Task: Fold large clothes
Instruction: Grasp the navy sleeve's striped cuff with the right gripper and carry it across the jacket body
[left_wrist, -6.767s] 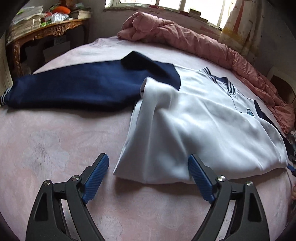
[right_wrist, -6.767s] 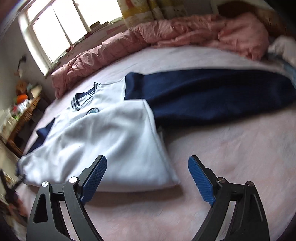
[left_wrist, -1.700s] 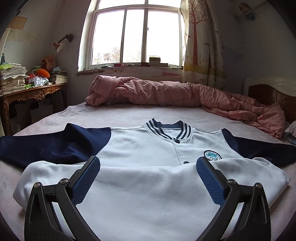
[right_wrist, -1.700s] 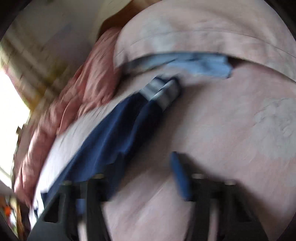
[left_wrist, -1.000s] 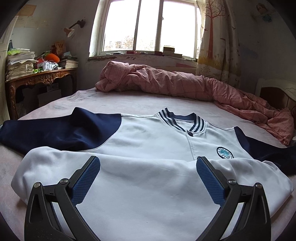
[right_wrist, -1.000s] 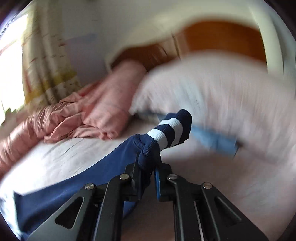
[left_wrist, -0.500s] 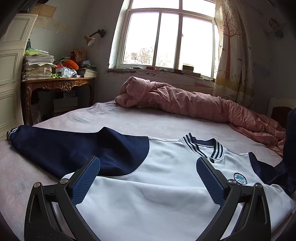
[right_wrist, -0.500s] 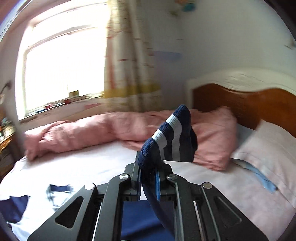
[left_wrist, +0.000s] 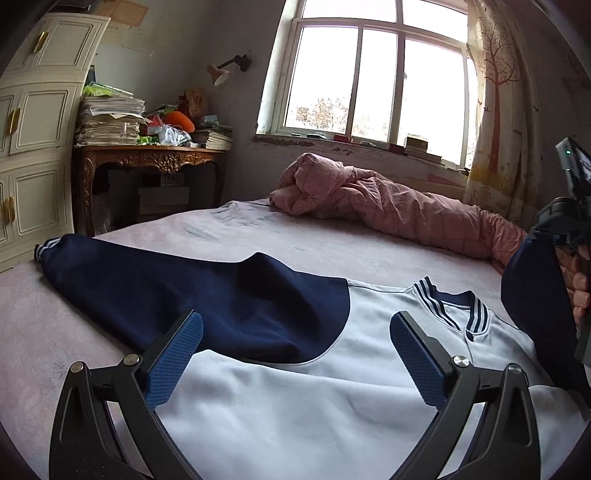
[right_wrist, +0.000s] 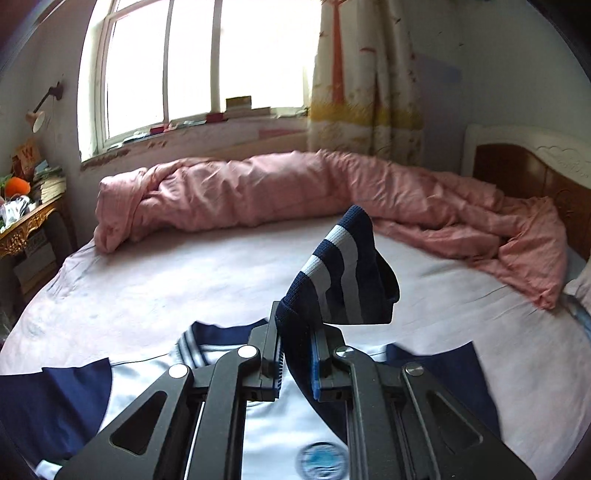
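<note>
Right tongs (right_wrist: 295, 354) have carried navy sleeve cuff (right_wrist: 343, 273) over jacket (left_wrist: 332, 406) chest, clamped tight; left tongs (left_wrist: 291, 354) wide, empty, above hem.

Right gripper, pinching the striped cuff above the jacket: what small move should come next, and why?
Probably lower the cuff onto the white jacket front and let go. The right gripper is shut on the cuff, and its navy sleeve hangs lifted over the chest, so the fold-in is nearly laid. The left gripper is open, holding nothing.
</note>
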